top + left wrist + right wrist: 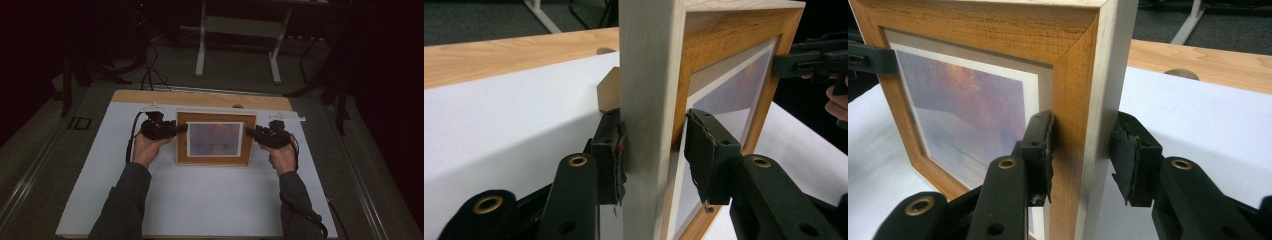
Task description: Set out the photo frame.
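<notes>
the picture frame [216, 138] is standing upright near the bench's [100, 180] far edge. the left tool [181, 129] and right tool [250, 132] are straddling its sides; the right is pinching, the left is sitting slack, so letting go is looking underway.

Count: one wooden picture frame [215, 138]; two grippers, left gripper [181, 128] and right gripper [251, 132]; one white table [200, 200]; one metal stand [239, 30] far.

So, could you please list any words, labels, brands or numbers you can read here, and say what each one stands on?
None can be read: the wooden picture frame, its sunset picture, the white table top and both claws bear no legible writing.
</notes>
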### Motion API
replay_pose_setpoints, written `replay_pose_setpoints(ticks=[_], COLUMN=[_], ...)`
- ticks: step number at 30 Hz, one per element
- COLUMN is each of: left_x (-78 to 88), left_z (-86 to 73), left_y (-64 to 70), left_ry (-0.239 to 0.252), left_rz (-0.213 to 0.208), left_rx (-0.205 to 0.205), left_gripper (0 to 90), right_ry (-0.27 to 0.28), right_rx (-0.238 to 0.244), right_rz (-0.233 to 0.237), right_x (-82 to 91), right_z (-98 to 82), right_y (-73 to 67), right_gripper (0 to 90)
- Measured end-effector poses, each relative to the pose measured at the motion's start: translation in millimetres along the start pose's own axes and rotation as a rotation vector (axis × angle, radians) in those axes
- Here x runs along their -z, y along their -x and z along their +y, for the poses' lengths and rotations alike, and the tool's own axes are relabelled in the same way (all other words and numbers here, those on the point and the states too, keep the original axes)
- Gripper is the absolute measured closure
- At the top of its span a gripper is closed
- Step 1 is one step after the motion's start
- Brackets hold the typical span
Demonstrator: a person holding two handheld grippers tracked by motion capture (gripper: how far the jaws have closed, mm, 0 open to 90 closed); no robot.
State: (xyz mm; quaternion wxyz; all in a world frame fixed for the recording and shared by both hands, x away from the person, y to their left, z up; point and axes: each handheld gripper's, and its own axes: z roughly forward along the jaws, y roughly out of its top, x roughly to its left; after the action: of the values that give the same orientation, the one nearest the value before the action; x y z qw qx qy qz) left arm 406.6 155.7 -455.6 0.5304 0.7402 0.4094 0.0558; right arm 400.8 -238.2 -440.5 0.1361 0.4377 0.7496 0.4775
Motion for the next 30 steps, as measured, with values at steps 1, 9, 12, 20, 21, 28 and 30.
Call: replay_pose_setpoints(ticks=[1, 9, 12, 20, 21, 28, 30], left_x=[0.1, 1.2, 1.4, 7.0, 7.8, 8.9, 9.1], left_z=[0.0, 0.1, 0.1, -0.7, -1.0, -1.9, -2.1], left_y=[-0.3, 0.2, 0.4, 1.4, 1.7, 0.6, 1.3], left_ry=[-0.001, -0.007, -0.009, -0.023, -0.024, -0.024, -0.025], left_rz=[-0.003, -0.009, -0.008, -0.005, -0.004, -0.015, -0.011], left_rx=[0.005, 0.019, 0.025, 0.044, 0.048, 0.071, 0.079], left_gripper=[61.4, 61.1, 60.9, 61.2, 61.2, 61.1, 60.9], right_ry=[-0.002, -0.007, -0.011, -0.025, -0.025, -0.033, -0.035], right_rx=[-0.003, -0.007, -0.012, -0.007, -0.007, -0.007, -0.01], right_rz=[-0.002, 0.004, 0.009, 0.02, 0.021, 0.022, 0.028], right_x=[0.5, 3.7, 3.8, 2.3, 1.9, 0.5, 0.4], right_z=[0.1, -1.5, -1.1, 0.9, 1.0, 2.7, 2.8], right_y=[-0.8, -2.5, -2.1, -3.9, -4.2, -4.7, -4.0], right_gripper=[61.9, 62.1, 62.1, 62.1, 62.1, 61.9, 61.9])
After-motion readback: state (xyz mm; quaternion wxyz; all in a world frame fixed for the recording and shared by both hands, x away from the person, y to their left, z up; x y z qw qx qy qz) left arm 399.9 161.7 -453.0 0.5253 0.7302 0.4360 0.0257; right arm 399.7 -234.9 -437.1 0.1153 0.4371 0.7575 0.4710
